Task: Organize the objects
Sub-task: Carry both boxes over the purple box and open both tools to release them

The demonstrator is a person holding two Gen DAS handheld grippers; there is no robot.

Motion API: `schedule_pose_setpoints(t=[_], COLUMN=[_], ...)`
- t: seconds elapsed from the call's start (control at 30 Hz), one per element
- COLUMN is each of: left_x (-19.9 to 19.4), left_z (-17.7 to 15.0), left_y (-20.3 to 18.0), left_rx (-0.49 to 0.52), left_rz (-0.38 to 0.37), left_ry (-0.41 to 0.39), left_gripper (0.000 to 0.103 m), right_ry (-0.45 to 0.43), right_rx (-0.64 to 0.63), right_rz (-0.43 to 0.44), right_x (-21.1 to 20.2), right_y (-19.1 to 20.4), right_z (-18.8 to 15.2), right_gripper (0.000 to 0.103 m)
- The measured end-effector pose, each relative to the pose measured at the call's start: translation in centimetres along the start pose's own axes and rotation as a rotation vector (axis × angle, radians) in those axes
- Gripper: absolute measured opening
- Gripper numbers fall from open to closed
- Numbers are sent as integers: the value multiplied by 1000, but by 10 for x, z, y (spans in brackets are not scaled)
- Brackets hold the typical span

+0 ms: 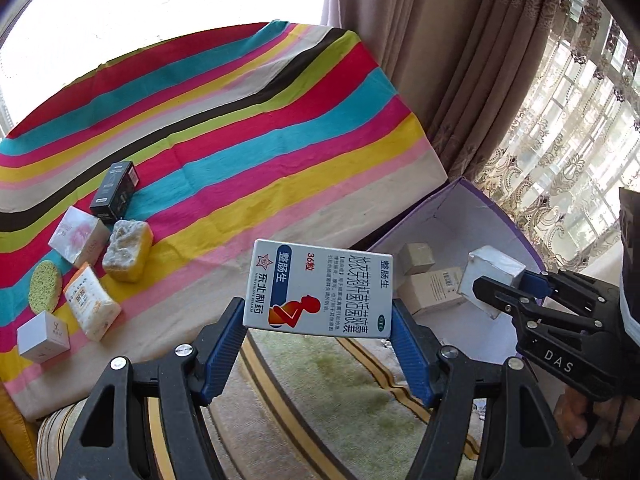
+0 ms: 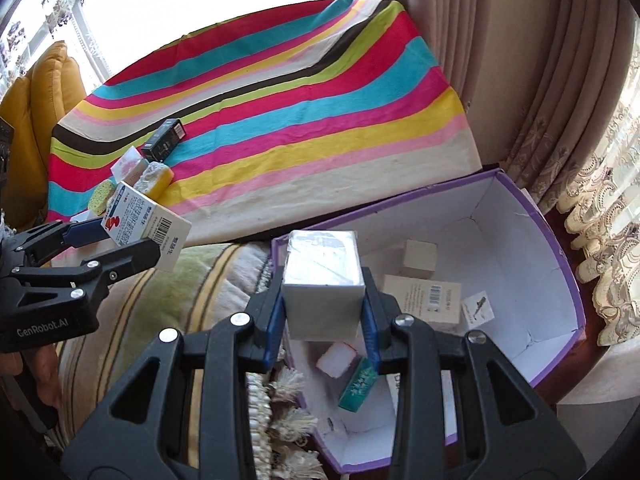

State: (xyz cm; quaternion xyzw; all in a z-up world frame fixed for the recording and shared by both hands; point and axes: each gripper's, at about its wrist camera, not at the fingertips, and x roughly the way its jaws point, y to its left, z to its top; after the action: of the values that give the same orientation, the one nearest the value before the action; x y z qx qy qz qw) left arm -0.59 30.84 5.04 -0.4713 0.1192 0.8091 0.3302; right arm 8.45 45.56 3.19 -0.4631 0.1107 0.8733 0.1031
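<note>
We see a striped cloth (image 1: 240,120) covering the surface, with pleated curtains (image 1: 460,60) at two o'clock. At four o'clock the purple-edged cardboard bin (image 2: 560,264) holds several small cartons. Our left gripper (image 1: 320,320) clamps a glossy medicine box (image 1: 320,288) above a carpet; our right gripper (image 2: 324,300) grips a foil-wrapped box (image 2: 322,280) over the bin's rim.

Between the left claw's (image 1: 320,330) pads, the medicine box (image 1: 320,292) reads "整肠生", "36粒", "东北制药" and "NORTHEAST PHARM". The right claw (image 1: 502,294) carries "DAS" on its body. In the right wrist view, the left claw's body reads "GenRobot.AI".
</note>
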Motion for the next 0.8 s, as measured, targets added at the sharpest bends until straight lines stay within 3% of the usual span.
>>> schedule_pose_setpoints(t=[0.43,0.57,0.67,0.8], left_x=[23,25,25,21], left_z=[7,7,8,9], left_y=[-91,-113,-124,-117], left_rx=[194,229,264,229], left_rz=[-113,-188,-199,-220], left_ry=[68,78,65,56], left_gripper=[71,74,81,82], right_ry=[90,86,71,45], right_rx=[141,170,185,169], right_rz=[-155,-166,-173,-177], right_x=[4,1,-3,-9], right_y=[-100,-116,-121,-118], right_z=[-53,-55,-53,-50], right_gripper=[37,38,56,67])
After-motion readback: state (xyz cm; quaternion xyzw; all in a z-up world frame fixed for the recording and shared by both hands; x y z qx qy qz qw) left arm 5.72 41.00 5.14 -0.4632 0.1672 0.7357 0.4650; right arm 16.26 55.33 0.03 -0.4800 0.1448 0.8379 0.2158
